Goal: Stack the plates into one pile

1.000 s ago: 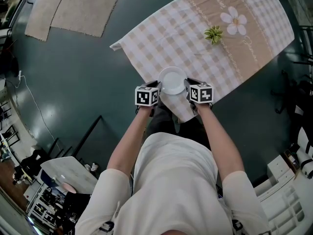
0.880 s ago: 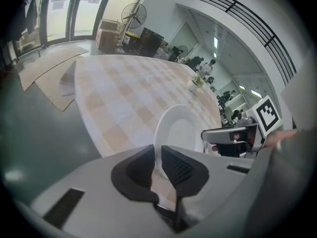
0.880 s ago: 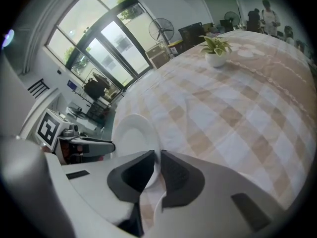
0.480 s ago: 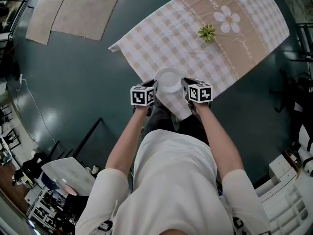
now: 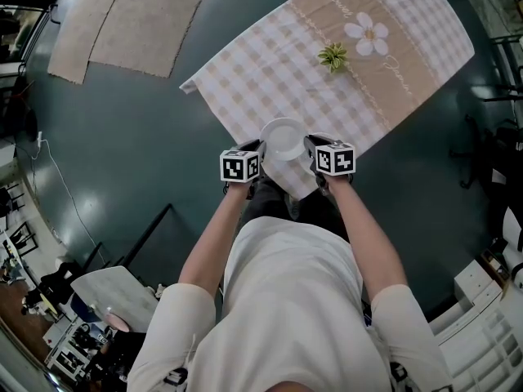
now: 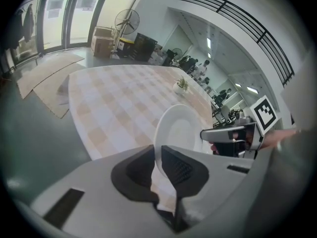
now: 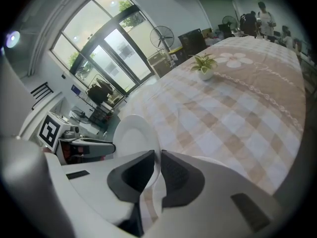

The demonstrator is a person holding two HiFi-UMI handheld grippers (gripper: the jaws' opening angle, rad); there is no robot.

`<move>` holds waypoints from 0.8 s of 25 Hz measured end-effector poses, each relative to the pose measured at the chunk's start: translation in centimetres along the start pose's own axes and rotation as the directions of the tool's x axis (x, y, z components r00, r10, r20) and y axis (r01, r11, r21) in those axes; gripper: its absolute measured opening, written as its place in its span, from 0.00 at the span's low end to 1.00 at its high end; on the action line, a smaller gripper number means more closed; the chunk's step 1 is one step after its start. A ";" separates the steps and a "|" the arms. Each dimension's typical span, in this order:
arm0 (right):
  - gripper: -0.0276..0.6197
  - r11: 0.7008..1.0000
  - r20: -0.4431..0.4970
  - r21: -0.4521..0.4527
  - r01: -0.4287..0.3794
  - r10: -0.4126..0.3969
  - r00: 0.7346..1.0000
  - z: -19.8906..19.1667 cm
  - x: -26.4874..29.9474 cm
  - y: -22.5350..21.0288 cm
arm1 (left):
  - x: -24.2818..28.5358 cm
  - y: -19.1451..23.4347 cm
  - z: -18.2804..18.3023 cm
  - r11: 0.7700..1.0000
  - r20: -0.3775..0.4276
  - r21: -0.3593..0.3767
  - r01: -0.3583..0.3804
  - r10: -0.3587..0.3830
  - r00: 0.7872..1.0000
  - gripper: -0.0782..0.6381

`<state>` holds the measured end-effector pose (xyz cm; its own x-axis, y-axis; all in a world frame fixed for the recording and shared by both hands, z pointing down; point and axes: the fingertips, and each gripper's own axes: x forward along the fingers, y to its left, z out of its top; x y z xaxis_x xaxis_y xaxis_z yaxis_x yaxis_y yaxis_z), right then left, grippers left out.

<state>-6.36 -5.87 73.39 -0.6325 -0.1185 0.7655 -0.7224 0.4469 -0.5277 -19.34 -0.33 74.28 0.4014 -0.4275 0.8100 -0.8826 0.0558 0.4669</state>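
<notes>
- The dark teal floor fills most of the head view, with two pale rugs lying on it at the far left.
- A table under a beige and white checked tablecloth runs slantwise across the top of that view; a brown band with a white flower print crosses its far part.
- The person in a pale shirt stands at the table's near corner, both forearms stretched forward.
- The one white plate sits between the two grippers, over the near corner of the cloth — each gripper has it by an opposite edge.
- The left gripper pinches the plate's left rim: its dark pads have just been closing, and the thin white edge runs up between them.
- The right gripper pinches the right rim the same way, its pads pressed on either face of the plate's edge.
- A small green plant in a white pot stands well apart from the plate, far out on the cloth — just beside the flower print.
</notes>
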 end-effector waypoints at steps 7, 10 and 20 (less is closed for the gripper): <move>0.14 0.999 0.010 0.038 0.023 -0.023 1.000 -1.9 -2.6 -2.6 | 1.4 -3.3 -1.0 0.999 -0.024 0.035 0.023 -0.022 0.999 0.18; 0.14 0.998 0.012 0.054 0.035 -0.036 0.999 -2.7 -3.6 -3.9 | 2.2 -4.8 -1.5 0.998 -0.037 0.051 0.035 -0.033 0.999 0.18; 0.14 0.993 0.011 0.098 0.060 -0.061 0.998 -4.8 -5.3 -6.9 | 4.6 -7.6 -2.7 0.995 -0.087 0.081 0.060 -0.052 0.995 0.18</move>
<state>3.36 -4.06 74.73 -0.5903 -0.1550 0.7922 -0.7826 0.3504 -0.5145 -10.18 -0.30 75.39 0.4670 -0.3496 0.8122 -0.8740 -0.0429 0.4840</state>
